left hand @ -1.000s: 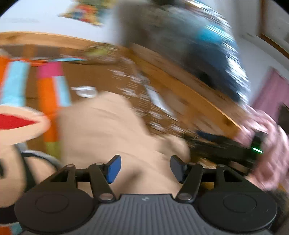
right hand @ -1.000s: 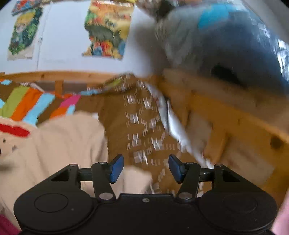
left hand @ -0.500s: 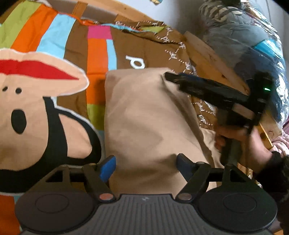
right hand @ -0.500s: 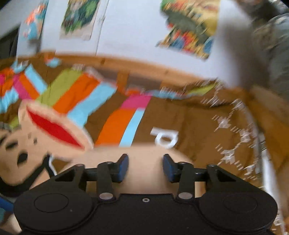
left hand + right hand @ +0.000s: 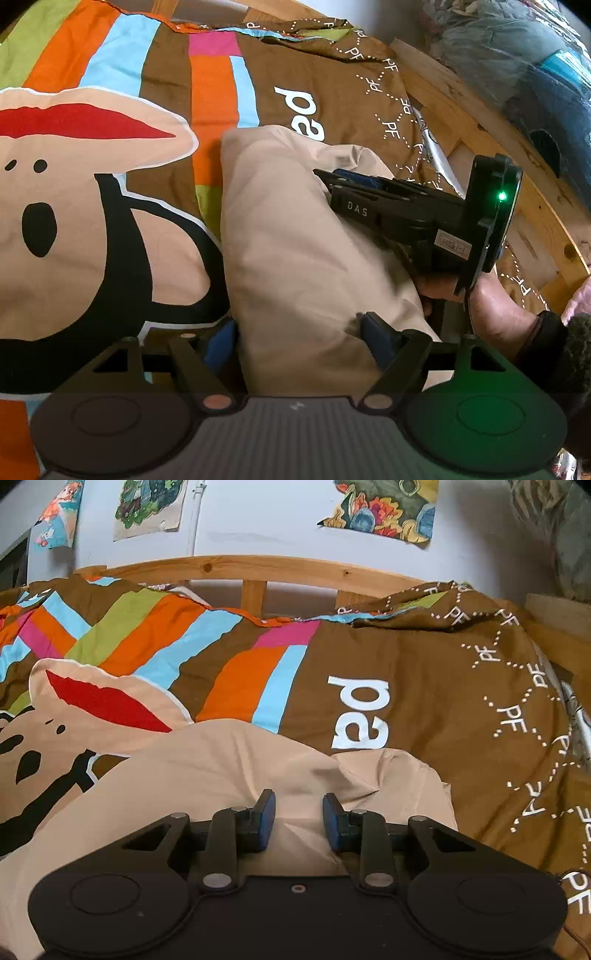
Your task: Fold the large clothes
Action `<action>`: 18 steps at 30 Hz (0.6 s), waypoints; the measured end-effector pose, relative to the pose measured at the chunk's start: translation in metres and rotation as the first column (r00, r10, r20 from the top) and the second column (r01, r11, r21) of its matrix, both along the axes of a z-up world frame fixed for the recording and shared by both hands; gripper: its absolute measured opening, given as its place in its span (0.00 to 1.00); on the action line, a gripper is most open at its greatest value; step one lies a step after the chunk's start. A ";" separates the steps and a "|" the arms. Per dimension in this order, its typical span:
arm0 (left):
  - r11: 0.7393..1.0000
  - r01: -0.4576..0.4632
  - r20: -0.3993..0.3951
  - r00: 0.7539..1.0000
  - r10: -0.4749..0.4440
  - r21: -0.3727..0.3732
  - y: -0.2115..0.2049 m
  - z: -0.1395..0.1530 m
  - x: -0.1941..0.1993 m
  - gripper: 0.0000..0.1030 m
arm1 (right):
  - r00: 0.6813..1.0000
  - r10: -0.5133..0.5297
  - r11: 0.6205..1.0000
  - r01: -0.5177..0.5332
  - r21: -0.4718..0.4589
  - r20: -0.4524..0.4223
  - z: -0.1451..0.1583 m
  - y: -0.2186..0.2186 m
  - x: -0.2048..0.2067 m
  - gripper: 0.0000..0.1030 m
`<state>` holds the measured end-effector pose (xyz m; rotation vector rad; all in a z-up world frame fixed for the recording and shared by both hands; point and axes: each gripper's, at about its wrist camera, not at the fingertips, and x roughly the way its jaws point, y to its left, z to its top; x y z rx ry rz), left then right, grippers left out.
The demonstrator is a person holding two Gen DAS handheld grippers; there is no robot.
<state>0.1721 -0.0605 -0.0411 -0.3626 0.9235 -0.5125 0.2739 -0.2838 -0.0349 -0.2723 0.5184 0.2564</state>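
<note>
Left wrist view: the garment (image 5: 295, 236) is lying as a narrow folded strip on the bed (image 5: 332, 74), both grippers' jaws gaping empty over it, left gripper (image 5: 299, 341), right gripper (image 5: 299, 821), cross-folds seemingly remaining.

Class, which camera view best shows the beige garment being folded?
The left wrist view: the beige garment runs lengthwise as one long folded strip with the right tool resting on it. The right wrist view shows only its rumpled near end, partly hidden behind that tool.

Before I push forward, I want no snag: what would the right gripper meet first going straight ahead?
Probably the folded beige fabric garment: the right gripper is open with that cloth directly between and ahead of its fingers. Beyond lies the brown patterned duvet; depth is unclear.
</note>
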 end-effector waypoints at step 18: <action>0.985 -0.162 -0.050 0.986 0.159 -0.059 0.071 0.028 -0.032 0.88 | 0.996 -0.085 0.991 0.084 0.100 0.006 0.029 0.020 -0.125 0.44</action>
